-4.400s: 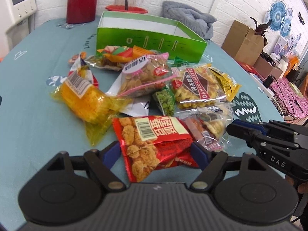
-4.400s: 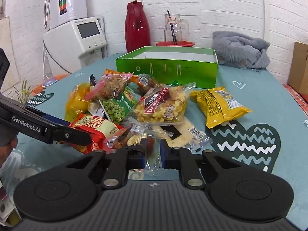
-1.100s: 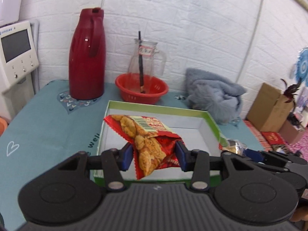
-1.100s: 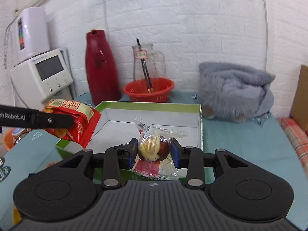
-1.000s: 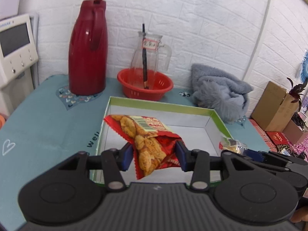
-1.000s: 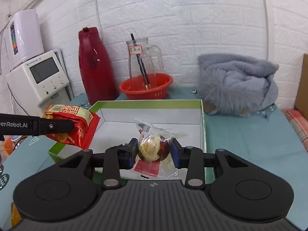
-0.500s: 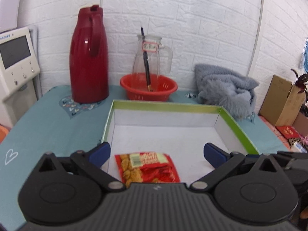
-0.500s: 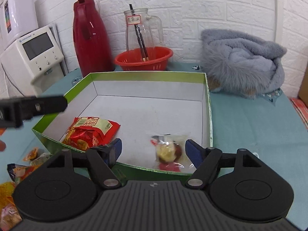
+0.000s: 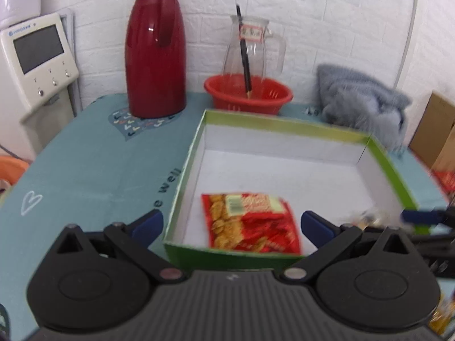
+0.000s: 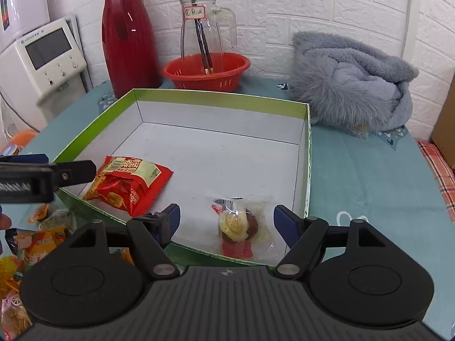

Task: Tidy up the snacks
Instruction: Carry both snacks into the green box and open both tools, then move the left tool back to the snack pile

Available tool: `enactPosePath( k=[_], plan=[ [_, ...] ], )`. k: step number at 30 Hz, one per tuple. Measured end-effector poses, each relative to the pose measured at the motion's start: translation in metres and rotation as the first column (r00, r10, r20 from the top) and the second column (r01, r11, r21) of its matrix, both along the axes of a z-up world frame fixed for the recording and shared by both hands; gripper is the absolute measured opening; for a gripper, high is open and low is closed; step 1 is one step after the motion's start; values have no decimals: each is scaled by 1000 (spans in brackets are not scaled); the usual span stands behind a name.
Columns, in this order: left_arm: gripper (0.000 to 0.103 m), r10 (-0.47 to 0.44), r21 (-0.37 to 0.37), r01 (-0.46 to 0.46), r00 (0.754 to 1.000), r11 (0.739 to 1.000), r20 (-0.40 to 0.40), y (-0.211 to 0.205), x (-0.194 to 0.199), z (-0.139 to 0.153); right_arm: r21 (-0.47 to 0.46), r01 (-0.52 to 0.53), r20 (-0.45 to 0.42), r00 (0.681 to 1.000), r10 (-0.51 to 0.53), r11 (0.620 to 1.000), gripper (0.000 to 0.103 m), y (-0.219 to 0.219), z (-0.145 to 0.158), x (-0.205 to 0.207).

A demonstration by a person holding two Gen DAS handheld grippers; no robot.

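A green box (image 9: 284,126) (image 10: 216,99) with a white inside stands on the teal table. In it lie a red snack bag (image 9: 250,221) (image 10: 130,184) near the front left and a small clear-wrapped sweet (image 10: 239,224) near the front right. My left gripper (image 9: 231,226) hangs open above the front wall, the red bag lying loose below its fingers. My right gripper (image 10: 227,221) stands open too, with the sweet resting on the box floor between its fingers, untouched. The left gripper's fingers (image 10: 71,173) also show at the left in the right wrist view.
Behind the box stand a red flask (image 9: 156,48) (image 10: 128,37), a red basket (image 9: 247,93) (image 10: 206,69) with a glass jug (image 10: 207,20), and a grey fleece (image 10: 352,82). A white appliance (image 10: 45,59) is at far left. Several loose snack bags (image 10: 25,244) lie left of the box front.
Both grippers have opened wide. The red bag and the wrapped sweet have dropped from them onto the box floor. The left gripper has sunk a little toward the box.
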State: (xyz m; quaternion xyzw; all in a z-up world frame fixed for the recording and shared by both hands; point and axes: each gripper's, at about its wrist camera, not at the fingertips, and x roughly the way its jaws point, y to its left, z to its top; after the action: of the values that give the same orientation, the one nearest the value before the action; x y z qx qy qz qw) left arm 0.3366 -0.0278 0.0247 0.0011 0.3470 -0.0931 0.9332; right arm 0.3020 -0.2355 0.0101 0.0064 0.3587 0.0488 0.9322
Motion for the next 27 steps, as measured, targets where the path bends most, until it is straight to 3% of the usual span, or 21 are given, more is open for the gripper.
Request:
enactPosePath(
  k=[1, 2, 6, 13, 15, 18, 22, 25, 27],
  plan=[
    [102, -16, 2, 16, 1000, 1000, -20, 3, 0, -5, 4, -7, -5, 1000, 7, 1000, 103, -2, 1, -1],
    [102, -15, -33, 14, 1000, 999, -8, 9, -3, -7, 6, -19, -10, 1000, 19, 1000, 103, -3, 1, -1],
    [102, -15, -152, 2, 997, 988, -82, 28, -9, -11, -9, -49, -23, 999, 49, 999, 103, -7, 2, -7],
    [102, -103, -86, 100, 994, 991, -32, 21, -59, -10, 14, -71, -52, 996, 72, 997, 103, -11, 5, -28],
    [102, -98, -89, 101, 994, 991, 45, 21, -68, -3, 37, -52, -39, 998, 53, 998, 103, -13, 5, -32],
    [103, -73, -135, 98, 980, 986, 183, 27, -87, 24, 123, -24, 71, 997, 15, 992, 103, -14, 14, -54],
    [103, -74, -142, 122, 949, 982, 307, 34, -126, 58, 312, -135, 260, 964, 53, 940, 103, -15, 33, -110],
    [103, -69, -122, 115, 941, 986, 330, 39, -160, 68, 444, -207, 323, 944, 60, 872, 103, -17, 41, -155],
    [103, -76, -107, 118, 941, 987, 331, 41, -182, 66, 440, -237, 367, 928, 67, 866, 103, -13, 44, -189]
  ],
)
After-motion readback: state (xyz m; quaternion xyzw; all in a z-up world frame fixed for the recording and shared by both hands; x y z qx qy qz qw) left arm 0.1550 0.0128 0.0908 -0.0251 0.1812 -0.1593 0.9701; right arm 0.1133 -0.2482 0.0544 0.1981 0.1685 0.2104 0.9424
